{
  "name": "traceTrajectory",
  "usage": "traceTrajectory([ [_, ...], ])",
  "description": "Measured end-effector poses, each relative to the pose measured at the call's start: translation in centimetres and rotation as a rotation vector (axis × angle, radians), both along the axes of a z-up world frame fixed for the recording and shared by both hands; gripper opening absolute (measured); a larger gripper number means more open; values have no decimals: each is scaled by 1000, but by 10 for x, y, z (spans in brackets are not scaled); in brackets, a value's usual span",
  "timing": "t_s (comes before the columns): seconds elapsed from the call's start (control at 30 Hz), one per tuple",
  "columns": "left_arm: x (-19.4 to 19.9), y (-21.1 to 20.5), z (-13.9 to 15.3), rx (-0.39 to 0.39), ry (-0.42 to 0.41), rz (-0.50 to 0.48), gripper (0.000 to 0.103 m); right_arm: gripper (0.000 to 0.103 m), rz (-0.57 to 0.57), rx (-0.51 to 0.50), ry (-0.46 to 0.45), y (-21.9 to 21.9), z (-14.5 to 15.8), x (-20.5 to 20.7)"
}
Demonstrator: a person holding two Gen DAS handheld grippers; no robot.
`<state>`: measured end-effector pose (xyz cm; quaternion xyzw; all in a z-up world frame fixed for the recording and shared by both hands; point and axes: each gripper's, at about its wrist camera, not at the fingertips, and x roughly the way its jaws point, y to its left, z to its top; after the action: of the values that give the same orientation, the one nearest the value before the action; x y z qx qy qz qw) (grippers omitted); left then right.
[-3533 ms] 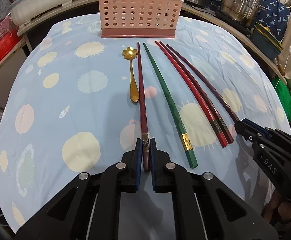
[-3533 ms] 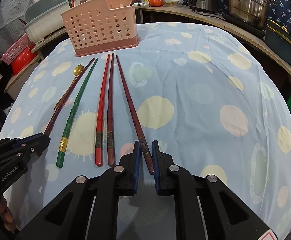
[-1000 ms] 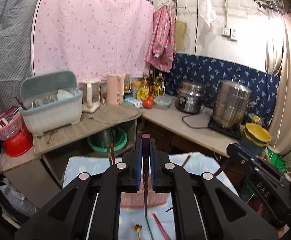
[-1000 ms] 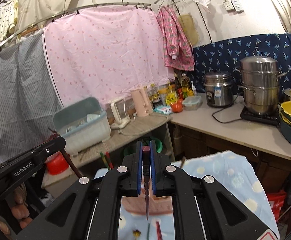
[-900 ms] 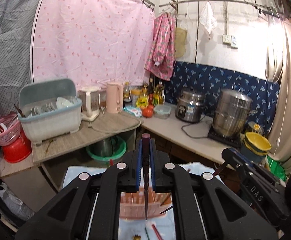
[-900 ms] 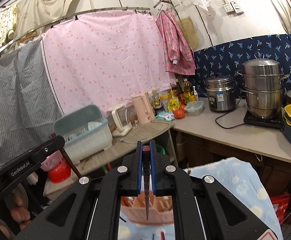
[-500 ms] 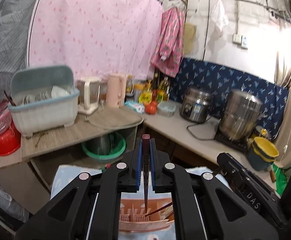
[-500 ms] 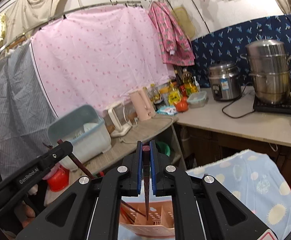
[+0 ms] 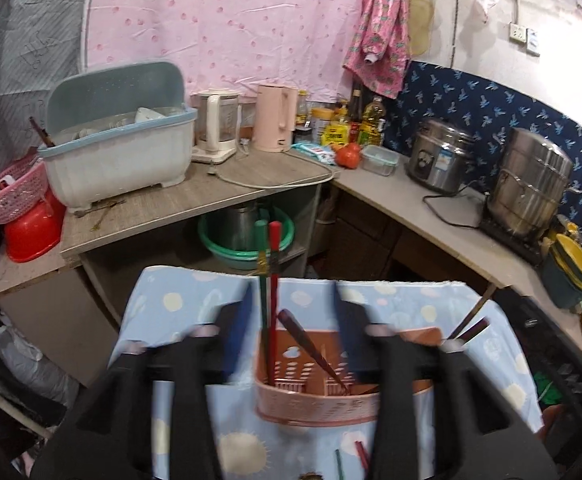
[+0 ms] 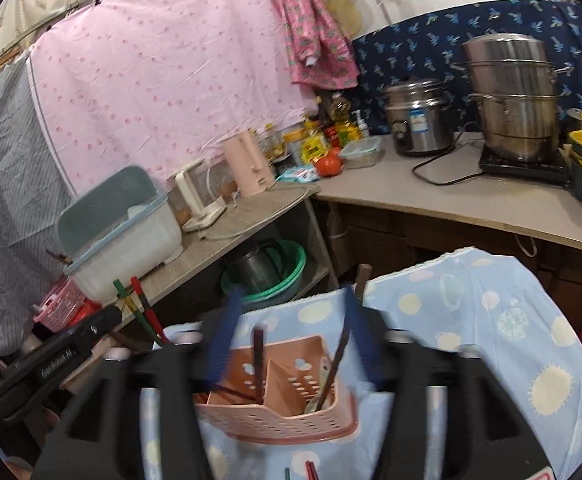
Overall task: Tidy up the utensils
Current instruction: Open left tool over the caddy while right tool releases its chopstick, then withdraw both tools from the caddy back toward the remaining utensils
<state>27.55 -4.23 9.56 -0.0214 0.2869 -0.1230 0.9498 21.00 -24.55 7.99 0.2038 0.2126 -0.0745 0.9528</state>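
Left wrist view: left gripper (image 9: 291, 320) spread wide, holding nothing, blurred, just above pink basket (image 9: 315, 406) on blue tablecloth (image 9: 171, 304). Green chopstick (image 9: 261, 276) & red chopstick (image 9: 274, 276) stand upright in basket's left part; dark chopstick (image 9: 311, 348) leans inside.

Right wrist view: right gripper (image 10: 289, 332) also wide apart, empty, over the basket (image 10: 275, 420). Dark chopsticks (image 10: 257, 364) stand in separate compartments.

Pink perforated basket (image 9: 315, 402) on the blue tablecloth holds upright green (image 9: 260, 276) and red chopsticks (image 9: 274, 280) and a leaning maroon one (image 9: 311, 350)
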Motion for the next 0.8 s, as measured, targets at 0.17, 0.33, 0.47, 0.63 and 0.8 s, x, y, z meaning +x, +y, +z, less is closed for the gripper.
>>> traceTrajectory([
  [0.17,-19,1,-5,48,-13,22,63,65,-4,-29,-4,3,4,-21],
  [0.33,-38,-3,-7,99,-20,26,63,65,13,-34,9,12,3,-38],
  [0.47,-52,-6,-7,121,-23,21,63,65,29,-38,18,18,1,-52],
  [0.63,-66,-8,-8,129,-17,11,63,65,42,-56,23,27,-1,-71],
  [0.8,-78,-8,-11,133,-6,5,63,65,60,-67,32,35,-3,-86],
])
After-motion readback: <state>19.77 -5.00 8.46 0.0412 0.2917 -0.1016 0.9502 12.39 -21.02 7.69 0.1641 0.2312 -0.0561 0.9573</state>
